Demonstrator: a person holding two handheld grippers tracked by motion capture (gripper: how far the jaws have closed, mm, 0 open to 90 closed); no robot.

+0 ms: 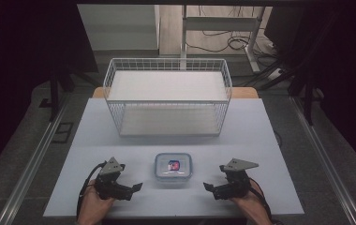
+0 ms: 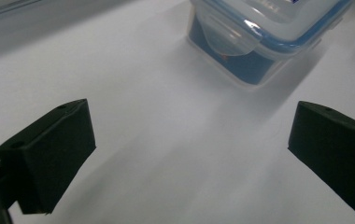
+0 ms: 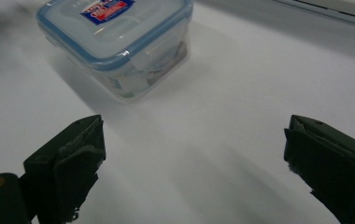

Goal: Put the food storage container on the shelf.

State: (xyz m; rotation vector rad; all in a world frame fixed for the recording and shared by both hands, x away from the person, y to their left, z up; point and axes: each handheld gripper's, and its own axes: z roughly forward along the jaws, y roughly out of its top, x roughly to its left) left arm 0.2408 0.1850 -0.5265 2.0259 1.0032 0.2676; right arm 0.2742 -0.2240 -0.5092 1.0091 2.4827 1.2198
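A small square clear plastic container (image 1: 173, 167) with a blue-rimmed snap lid and a red and blue label stands on the white table near its front edge. In the left gripper view the container (image 2: 259, 42) lies ahead to the upper right; in the right gripper view the container (image 3: 119, 42) is ahead to the upper left. My left gripper (image 1: 137, 187) rests left of it, open and empty. To the container's right my right gripper (image 1: 209, 186) is open and empty too. Both point inward at it, a short way off.
A white wire basket (image 1: 166, 96) stands on the table behind the container, a white board across its top. The table's bare surface (image 1: 260, 136) spreads on both sides. Beyond the table are dark floor, metal rails and cables.
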